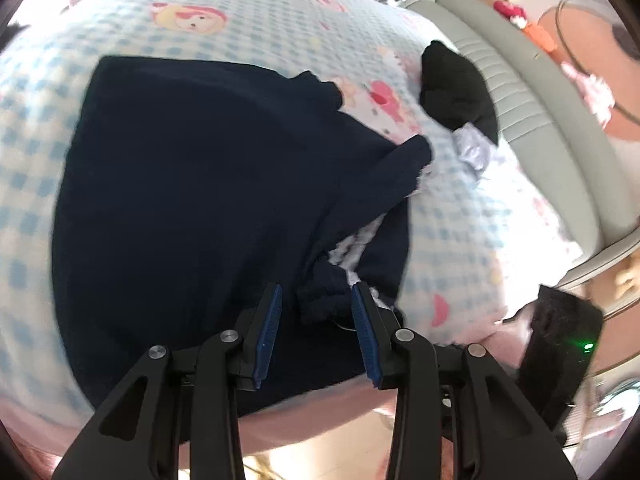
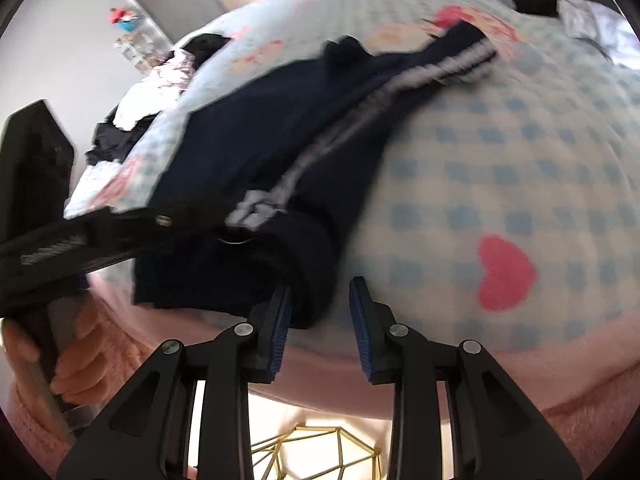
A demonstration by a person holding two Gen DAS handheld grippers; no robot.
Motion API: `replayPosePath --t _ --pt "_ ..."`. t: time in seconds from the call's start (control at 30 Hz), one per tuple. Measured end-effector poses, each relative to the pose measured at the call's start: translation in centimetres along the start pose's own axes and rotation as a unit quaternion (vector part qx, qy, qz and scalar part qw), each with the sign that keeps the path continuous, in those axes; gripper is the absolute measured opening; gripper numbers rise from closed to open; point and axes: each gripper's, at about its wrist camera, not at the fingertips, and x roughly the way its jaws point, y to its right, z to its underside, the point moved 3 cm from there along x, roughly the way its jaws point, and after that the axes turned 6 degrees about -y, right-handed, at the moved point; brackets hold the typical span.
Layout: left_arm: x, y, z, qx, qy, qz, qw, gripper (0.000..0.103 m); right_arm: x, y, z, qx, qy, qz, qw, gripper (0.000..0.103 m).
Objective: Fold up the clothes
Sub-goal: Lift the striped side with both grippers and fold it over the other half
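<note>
- The garment (image 1: 192, 200) lies spread on the bed (image 1: 240, 8), reaching to the bed's near edge.
- The left gripper (image 1: 316, 308) hangs over the garment's near edge, a bunched cuff (image 1: 320, 300) between its fingers.
- The right gripper (image 2: 320, 300) sits at the same near edge, to the right of the left gripper (image 2: 80, 236), the garment's corner (image 2: 308, 280) just at its fingers.
- Another small cloth (image 1: 456, 88) lies at the bed's right side, beyond the garment.
- More clothes (image 2: 140, 92) are piled at the bed's far left.
</note>
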Motion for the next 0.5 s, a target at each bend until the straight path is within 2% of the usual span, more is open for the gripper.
replayPosePath --t 0.1,0.2,0.4,0.5 --pt "0.0 -0.1 -0.2 -0.017 -0.003 0.026 0.9995 0.038 -1.2 0.7 0.2 0.01 0.019 0.012 1.0 0.029" --pt "0.0 -0.3 -0.4 -0.037 0.001 0.061 0.9975 0.042 -1.1 1.2 0.4 0.017 0.017 0.018 1.0 0.029" --pt "1.2 -0.4 0.4 -0.038 -0.029 0.044 0.9979 0.04 -0.7 0.0 0.1 -0.004 0.015 0.026 1.0 0.029" --pt "1.8 -0.4 0.8 -0.038 -0.044 0.035 0.9977 0.039 -1.3 0.1 0.0 0.0 0.022 0.005 1.0 0.029"
